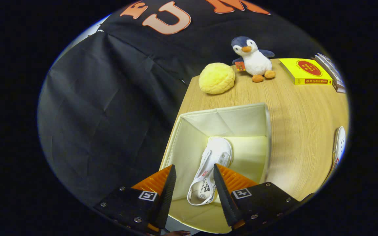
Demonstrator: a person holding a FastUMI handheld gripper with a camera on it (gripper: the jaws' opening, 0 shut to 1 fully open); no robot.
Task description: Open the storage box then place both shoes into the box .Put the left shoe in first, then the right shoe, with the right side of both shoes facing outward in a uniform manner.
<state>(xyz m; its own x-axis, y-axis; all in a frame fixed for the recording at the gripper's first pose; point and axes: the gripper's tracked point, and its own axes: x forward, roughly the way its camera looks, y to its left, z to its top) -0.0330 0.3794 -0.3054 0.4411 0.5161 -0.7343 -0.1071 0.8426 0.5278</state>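
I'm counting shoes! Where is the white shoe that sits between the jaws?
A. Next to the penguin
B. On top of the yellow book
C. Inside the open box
C: the white shoe lies on the floor of the open box, seen between the open jaws of the gripper, which do not press on it.

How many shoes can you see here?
2. One white shoe lies inside the open box, between the open gripper fingers. The other shoe lies on the table, right of the box, partly cut off.

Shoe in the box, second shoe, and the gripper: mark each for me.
Shoe in the box (216, 152): gripper view, on its toe.
Second shoe (339, 146): gripper view, on its side, lying on the table.
Gripper (194, 183): gripper view, between its open fingers.
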